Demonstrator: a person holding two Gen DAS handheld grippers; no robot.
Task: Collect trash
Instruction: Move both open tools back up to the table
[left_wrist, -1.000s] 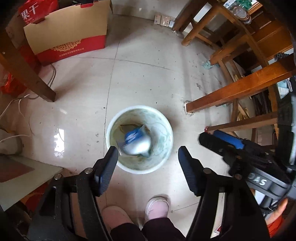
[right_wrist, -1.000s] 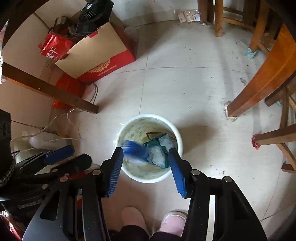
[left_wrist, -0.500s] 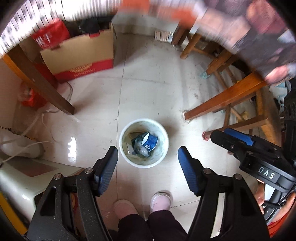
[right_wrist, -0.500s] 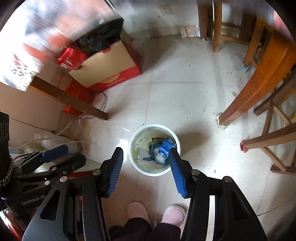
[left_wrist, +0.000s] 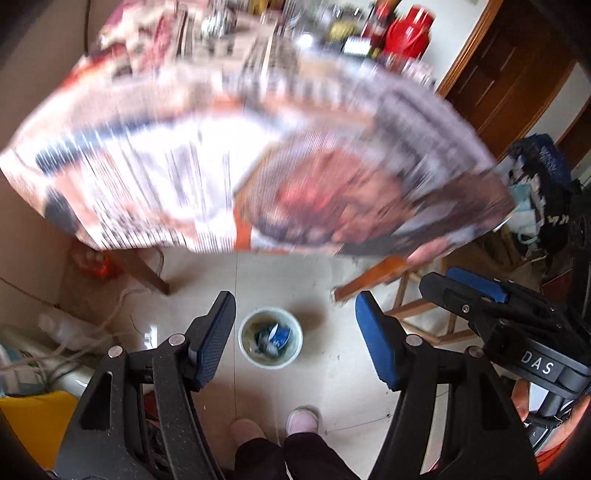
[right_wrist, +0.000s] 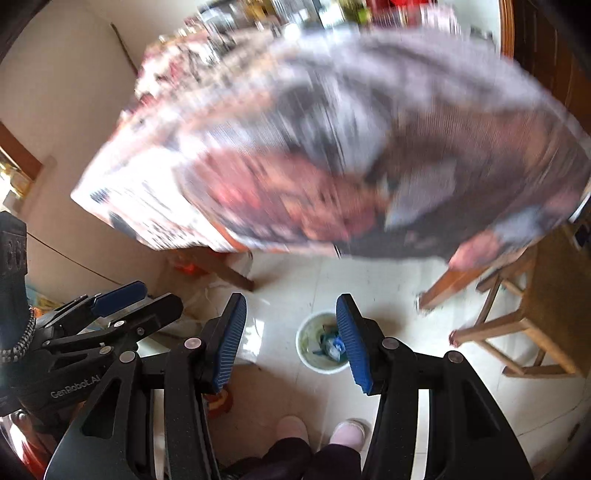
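Note:
A small white waste bin stands on the tiled floor far below, with blue and pale wrappers lying inside it. The left gripper hangs high above the bin, open, nothing between its fingers. In the right wrist view the same bin shows beside the right finger, and the right gripper is open and empty too. A table covered with printed paper fills the upper part of both views, blurred by motion. The other gripper's body appears at the right in the left wrist view.
Wooden table legs and stools stand around the bin. Cables and a yellow object lie at the left. The person's two feet in pink slippers are just below the bin. Bottles and red containers crowd the tabletop's far side.
Both grippers have risen high above the bin, which now looks much smaller. The blue wrapper that was falling now lies in the bin. The tabletop has come into view.

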